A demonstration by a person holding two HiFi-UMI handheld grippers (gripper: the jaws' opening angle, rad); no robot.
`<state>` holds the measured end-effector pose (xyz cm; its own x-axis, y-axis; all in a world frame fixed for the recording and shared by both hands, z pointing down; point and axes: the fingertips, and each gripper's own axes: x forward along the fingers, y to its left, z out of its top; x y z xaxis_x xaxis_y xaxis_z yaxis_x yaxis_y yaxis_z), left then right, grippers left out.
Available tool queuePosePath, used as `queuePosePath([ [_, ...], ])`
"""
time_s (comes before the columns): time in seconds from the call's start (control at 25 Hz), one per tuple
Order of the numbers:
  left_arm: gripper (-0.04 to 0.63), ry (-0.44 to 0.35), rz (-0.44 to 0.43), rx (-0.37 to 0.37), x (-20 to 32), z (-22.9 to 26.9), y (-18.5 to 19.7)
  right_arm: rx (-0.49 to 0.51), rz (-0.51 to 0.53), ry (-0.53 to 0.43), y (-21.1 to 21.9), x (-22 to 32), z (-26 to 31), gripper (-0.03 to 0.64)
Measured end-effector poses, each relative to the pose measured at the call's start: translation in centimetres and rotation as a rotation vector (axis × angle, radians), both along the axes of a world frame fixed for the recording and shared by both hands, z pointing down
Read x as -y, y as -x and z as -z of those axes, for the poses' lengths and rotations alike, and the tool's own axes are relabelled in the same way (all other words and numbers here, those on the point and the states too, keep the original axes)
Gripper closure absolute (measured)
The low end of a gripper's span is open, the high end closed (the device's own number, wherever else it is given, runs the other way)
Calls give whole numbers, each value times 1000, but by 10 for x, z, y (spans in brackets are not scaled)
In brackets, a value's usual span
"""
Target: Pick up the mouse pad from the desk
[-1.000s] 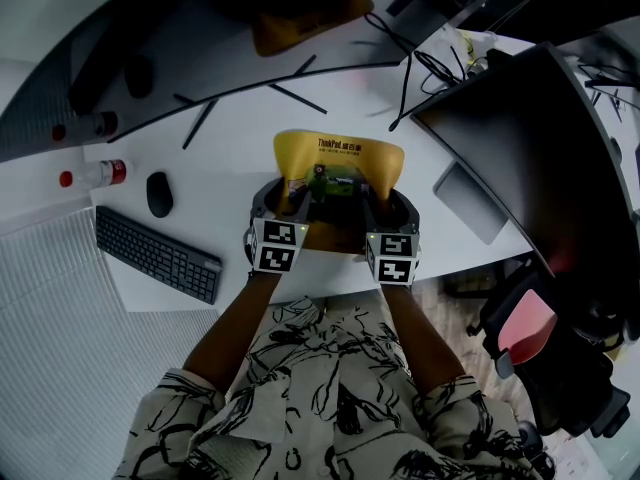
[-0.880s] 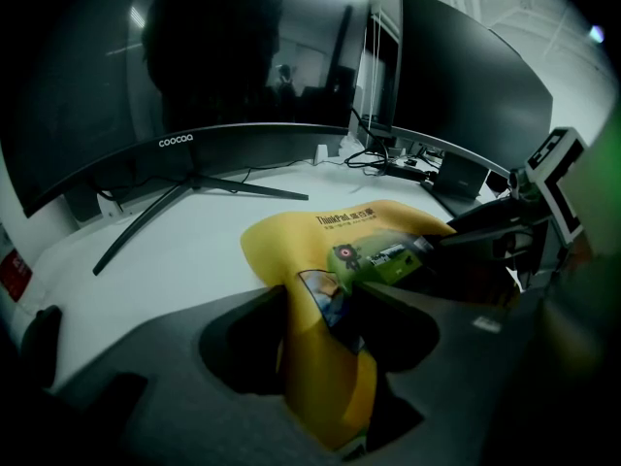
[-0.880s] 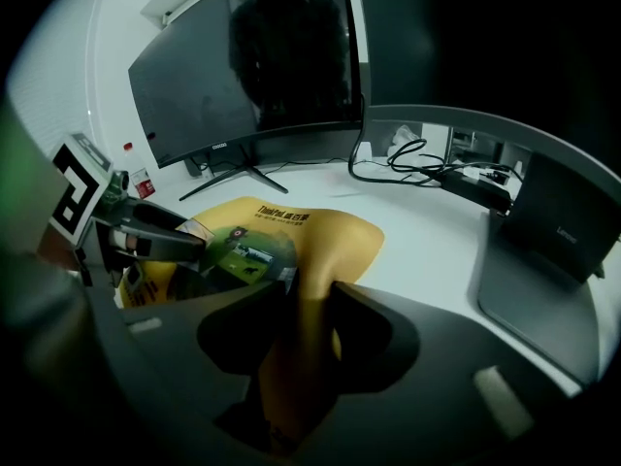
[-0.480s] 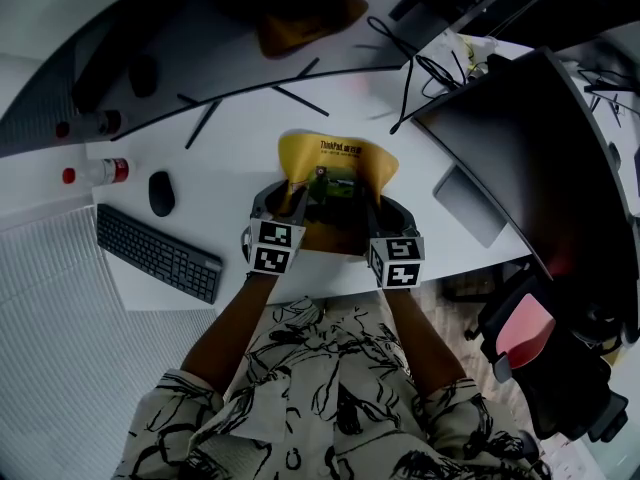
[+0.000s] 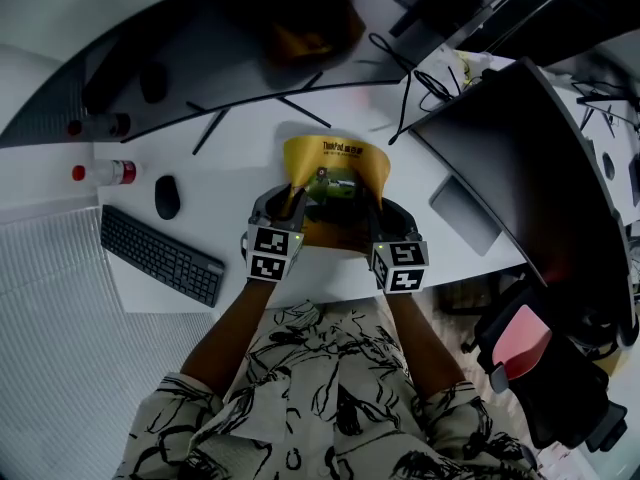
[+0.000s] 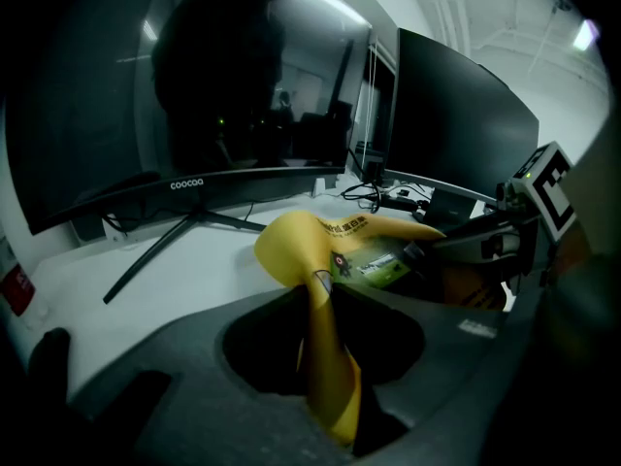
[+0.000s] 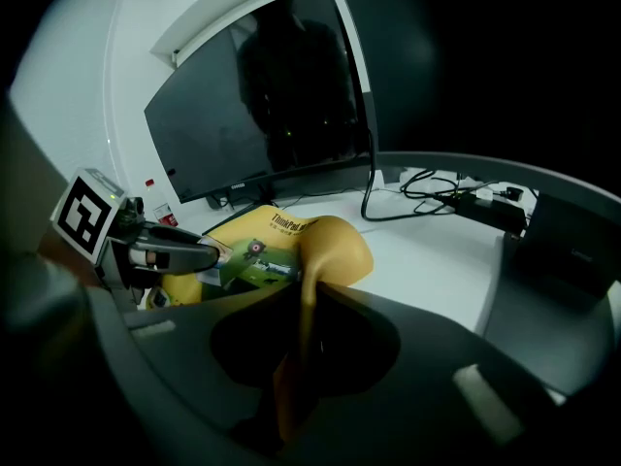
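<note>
Left hand-held gripper (image 5: 293, 200) (image 6: 325, 299) pinches near-left edge of the yellow mouse pad (image 5: 335, 163) (image 6: 301, 246). Jaws have just been closing, and pad edge stands on end between them. Right hand-held gripper (image 5: 372, 208) (image 7: 306, 299): same on near-right edge, jaws just been closing, pinching the pad (image 7: 335, 241). Both point forward and down toward the curved monitor (image 5: 200, 58).

Pad sits in front of the curved monitor, on the person's side of its stand legs, over the white counter (image 5: 240, 158). Both side edges are pulled up and inward, so the pad is bent into a trough. Trough axis runs from the person toward the curved monitor. Rounded far edge with the line of print points at the curved monitor; green picture faces up in the middle. True long axis can't be read with it curled like this. Can't tell whether the far edge touches the counter.

Other items, all placed off the curved monitor:
- keyboard (image 5: 160, 255): in front of its left end, angled, near counter edge
- mouse (image 5: 167, 197): between keyboard and curved monitor
- red-capped bottle (image 5: 105, 173): lying on its side just in front of the left end
- second monitor (image 5: 510, 158): to its right, turned at an angle
- cables (image 5: 410, 73): in the gap between the two screens
</note>
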<state>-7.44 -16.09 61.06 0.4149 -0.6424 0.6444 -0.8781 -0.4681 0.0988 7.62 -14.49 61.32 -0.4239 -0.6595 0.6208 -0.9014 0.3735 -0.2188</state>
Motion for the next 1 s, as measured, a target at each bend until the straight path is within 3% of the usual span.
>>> queuePosePath([
  [1.0,506,-308,71,-78,40,146,19,59,44,-351,12,61,144,565],
])
